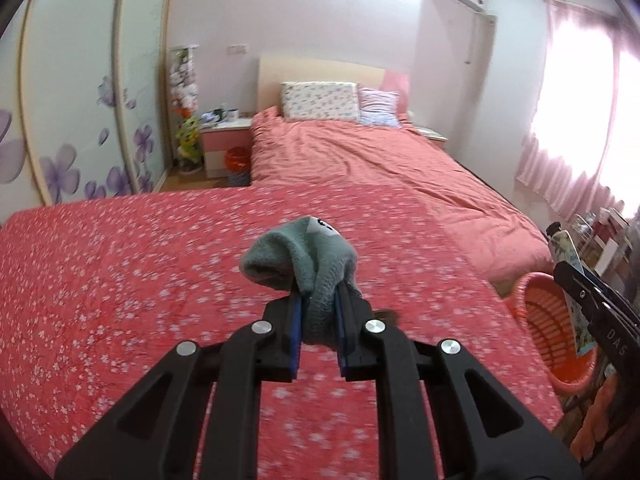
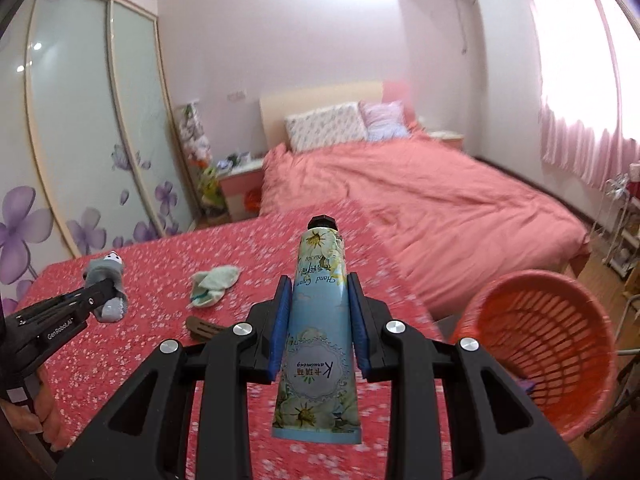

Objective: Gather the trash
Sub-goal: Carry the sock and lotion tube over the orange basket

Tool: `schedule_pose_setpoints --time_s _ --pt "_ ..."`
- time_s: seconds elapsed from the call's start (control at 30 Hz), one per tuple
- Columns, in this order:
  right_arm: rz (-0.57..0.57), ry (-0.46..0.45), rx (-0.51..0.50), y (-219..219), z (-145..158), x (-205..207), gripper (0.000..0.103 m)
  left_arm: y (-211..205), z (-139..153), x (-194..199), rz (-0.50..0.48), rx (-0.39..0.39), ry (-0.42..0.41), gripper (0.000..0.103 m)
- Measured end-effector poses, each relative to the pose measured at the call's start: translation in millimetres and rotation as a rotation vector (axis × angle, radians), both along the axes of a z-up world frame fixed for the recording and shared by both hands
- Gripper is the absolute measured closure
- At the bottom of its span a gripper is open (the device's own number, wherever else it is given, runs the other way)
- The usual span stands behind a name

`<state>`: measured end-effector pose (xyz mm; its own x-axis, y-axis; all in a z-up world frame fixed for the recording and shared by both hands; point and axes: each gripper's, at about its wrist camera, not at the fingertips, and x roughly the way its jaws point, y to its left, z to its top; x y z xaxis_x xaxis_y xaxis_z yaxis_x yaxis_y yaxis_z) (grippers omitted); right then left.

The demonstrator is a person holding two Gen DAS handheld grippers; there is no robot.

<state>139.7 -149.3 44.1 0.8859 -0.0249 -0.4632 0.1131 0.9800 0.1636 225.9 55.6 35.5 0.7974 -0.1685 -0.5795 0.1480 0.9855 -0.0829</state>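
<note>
My left gripper [image 1: 319,300] is shut on a grey-green sock [image 1: 300,258] and holds it above the red flowered cloth [image 1: 120,280]. It also shows at the left of the right wrist view [image 2: 110,294] with the sock [image 2: 106,270]. My right gripper [image 2: 320,292] is shut on a blue hand cream tube [image 2: 320,320] with a black cap, held above the cloth left of the orange basket [image 2: 560,320]. The tube [image 1: 568,252] and basket [image 1: 548,320] show at the right edge of the left wrist view.
A pale green sock [image 2: 214,284] and a brown hair clip [image 2: 202,326] lie on the flowered cloth [image 2: 140,320]. A pink bed [image 1: 380,160] stands behind it. A wardrobe [image 1: 80,100] stands left, a nightstand [image 1: 226,140] at the back, and a curtained window [image 2: 592,100] right.
</note>
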Motion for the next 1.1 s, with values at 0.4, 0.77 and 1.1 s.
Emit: schedule_pose_setpoints --time_s 0.4,0.77,1.1 --pt "-0.149 -0.035 0.034 -60 1 -30 0.075 -93 14 -20 -0.194 0.001 -0.027 0.089" --pt "-0.290 -0.043 0.117 -125 -16 -53 0.075 -183 4 -32 -0.400 -0.040 -0.011 0.089" --pt "-0.363 -0.033 0.171 -166 -38 -60 0.075 -256 -16 -33 -0.543 -0.068 0.036 0.089"
